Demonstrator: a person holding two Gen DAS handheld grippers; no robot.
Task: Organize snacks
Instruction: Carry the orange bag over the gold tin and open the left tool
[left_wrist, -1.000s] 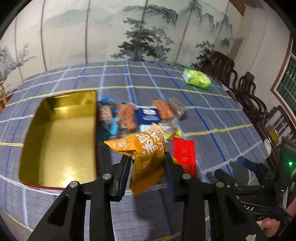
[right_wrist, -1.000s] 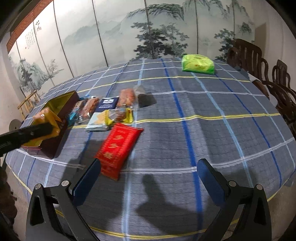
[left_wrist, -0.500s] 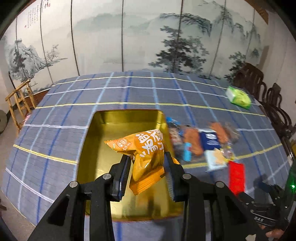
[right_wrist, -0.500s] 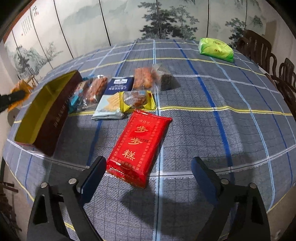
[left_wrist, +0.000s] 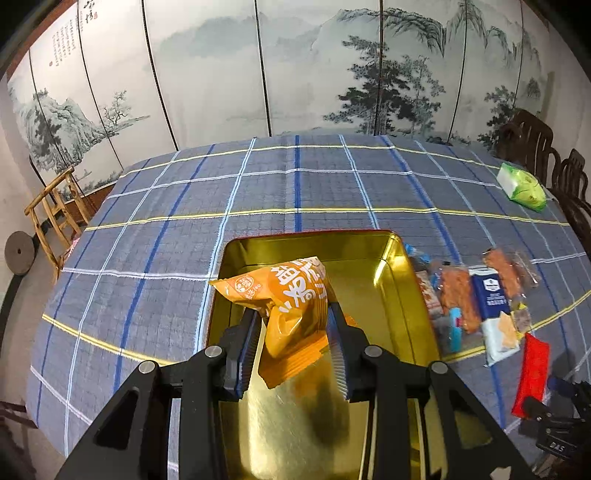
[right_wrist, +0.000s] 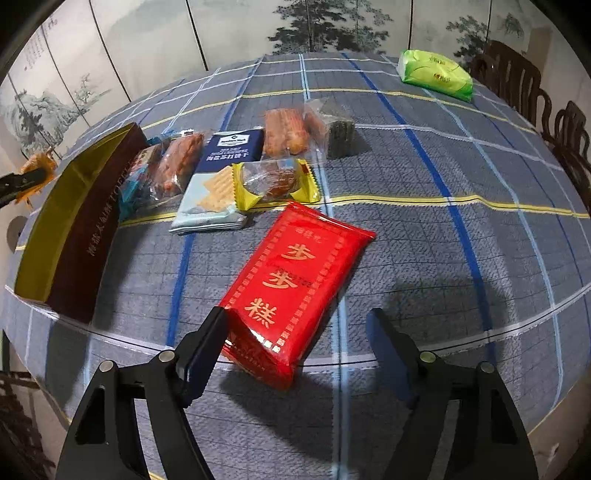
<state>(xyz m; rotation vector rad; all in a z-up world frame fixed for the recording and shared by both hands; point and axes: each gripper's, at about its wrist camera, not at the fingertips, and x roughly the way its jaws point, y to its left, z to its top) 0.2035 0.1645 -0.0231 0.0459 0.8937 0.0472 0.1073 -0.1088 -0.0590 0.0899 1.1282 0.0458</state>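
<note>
Fingers of my left hand (left_wrist: 293, 343) squeeze a puffy orange snack bag (left_wrist: 291, 299).
It hangs over the shiny gold tin box (left_wrist: 384, 258) on the blue checked bench (left_wrist: 177, 221). My right fingers (right_wrist: 297, 350) are spread wide apart, one on each side of the flat red snack pack (right_wrist: 291, 280) lying on the bench.

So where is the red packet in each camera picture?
Left wrist view: the red packet lies at the far right edge, on the blue checked cloth past the gold tin.
Right wrist view: the red packet lies in the middle, between the open fingers of the right claw.
Shared landmark: the green packet at the table's far side.
</note>
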